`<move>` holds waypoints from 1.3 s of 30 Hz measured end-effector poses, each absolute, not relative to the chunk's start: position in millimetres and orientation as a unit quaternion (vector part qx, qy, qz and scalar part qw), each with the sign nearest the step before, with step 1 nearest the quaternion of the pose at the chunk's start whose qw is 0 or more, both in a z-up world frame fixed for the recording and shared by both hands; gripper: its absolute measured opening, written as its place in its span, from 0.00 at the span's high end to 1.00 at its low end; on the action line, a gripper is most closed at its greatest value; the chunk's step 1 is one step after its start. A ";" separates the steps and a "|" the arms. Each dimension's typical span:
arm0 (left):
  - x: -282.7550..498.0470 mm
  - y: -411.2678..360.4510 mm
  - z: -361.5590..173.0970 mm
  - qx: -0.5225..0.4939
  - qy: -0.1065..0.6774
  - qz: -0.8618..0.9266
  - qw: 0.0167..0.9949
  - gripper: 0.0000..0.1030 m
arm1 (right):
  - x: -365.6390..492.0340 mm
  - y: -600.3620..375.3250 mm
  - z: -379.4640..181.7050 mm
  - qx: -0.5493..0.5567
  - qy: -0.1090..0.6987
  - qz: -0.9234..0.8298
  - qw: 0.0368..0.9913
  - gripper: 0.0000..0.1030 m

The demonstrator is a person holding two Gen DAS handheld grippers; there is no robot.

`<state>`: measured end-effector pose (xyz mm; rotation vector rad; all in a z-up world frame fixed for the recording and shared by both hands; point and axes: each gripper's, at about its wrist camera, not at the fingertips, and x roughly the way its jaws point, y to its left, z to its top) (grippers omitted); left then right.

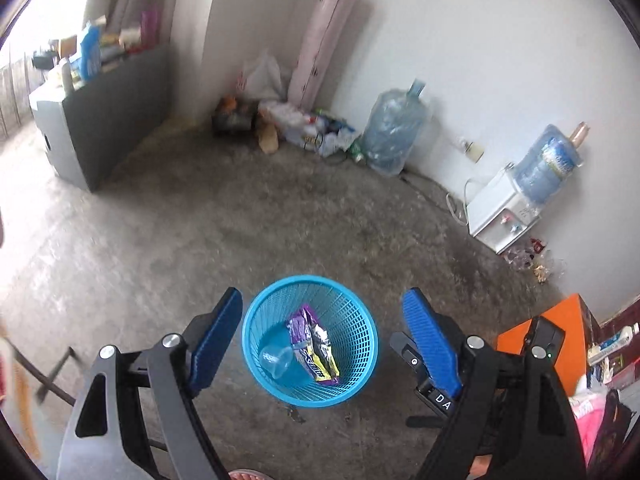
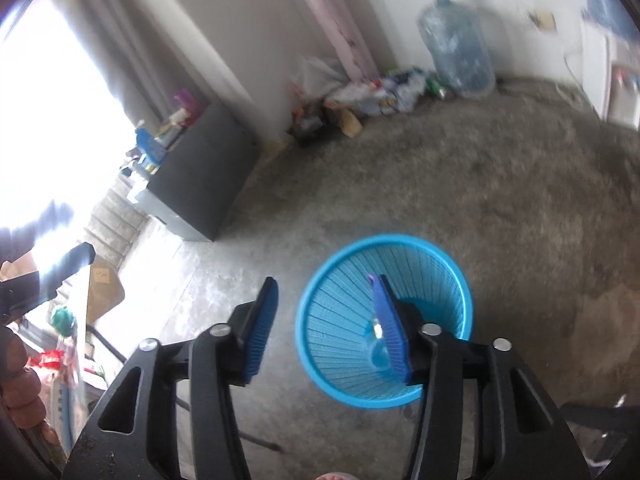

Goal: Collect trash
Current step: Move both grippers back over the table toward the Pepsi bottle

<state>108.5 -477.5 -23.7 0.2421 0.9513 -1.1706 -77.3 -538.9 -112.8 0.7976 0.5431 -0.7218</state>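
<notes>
A blue mesh waste basket stands on the concrete floor, seen from above. Inside lie a purple and yellow snack wrapper and a clear plastic cup. My left gripper is open and empty, held above the basket with its blue pads on either side of it. In the right wrist view the basket sits below my right gripper, which is open and empty; its right pad hides most of the basket's contents.
A dark grey cabinet with clutter on top stands at the left. A trash pile and a large water jug lie along the far wall. A water dispenser stands at the right. An orange box is near right.
</notes>
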 end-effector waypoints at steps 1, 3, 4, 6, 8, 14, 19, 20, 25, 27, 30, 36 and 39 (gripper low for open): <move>106.4 -464.5 -13.0 0.107 0.422 -0.531 0.727 0.22 | -73.9 -530.2 -100.1 0.359 0.255 -0.338 0.832 0.45; 104.8 -440.3 1.3 0.106 0.411 -0.531 0.734 0.20 | -67.7 -515.3 -80.5 0.332 0.254 -0.335 0.844 0.35; 104.7 -425.0 9.6 0.106 0.408 -0.529 0.737 0.19 | -65.0 -503.4 -66.1 0.319 0.251 -0.332 0.851 0.32; 104.7 -401.3 19.5 0.115 0.406 -0.520 0.742 0.12 | -61.0 -488.9 -52.9 0.305 0.250 -0.327 0.859 0.23; 105.9 -372.4 28.5 0.128 0.402 -0.511 0.749 0.09 | -55.4 -469.4 -39.0 0.294 0.255 -0.325 0.862 0.17; 110.9 -271.6 46.8 0.132 0.384 -0.448 0.796 0.05 | -26.9 -416.8 -17.7 0.258 0.303 -0.284 0.872 0.08; 116.3 -189.1 50.0 0.093 0.402 -0.370 0.832 0.06 | -8.1 -368.0 1.5 0.183 0.315 -0.272 0.891 0.08; 117.5 -175.1 50.5 0.083 0.408 -0.356 0.836 0.06 | -4.0 -358.5 3.4 0.170 0.320 -0.265 0.894 0.08; 121.3 -118.1 59.7 0.044 0.412 -0.298 0.860 0.06 | 10.5 -316.5 8.0 0.118 0.332 -0.237 0.905 0.08; 122.6 -99.8 61.2 0.032 0.415 -0.293 0.861 0.06 | 14.3 -300.3 11.3 0.103 0.329 -0.219 0.913 0.08; 126.3 -76.5 59.1 0.005 0.434 -0.294 0.851 0.06 | 22.0 -280.2 12.3 0.067 0.331 -0.211 0.917 0.08; 128.1 -39.8 58.4 -0.056 0.431 -0.288 0.854 0.06 | 27.7 -248.6 21.0 0.050 0.323 -0.158 0.932 0.08; 129.2 -26.8 61.4 -0.075 0.419 -0.290 0.857 0.06 | 28.9 -241.1 23.4 0.064 0.314 -0.124 0.939 0.08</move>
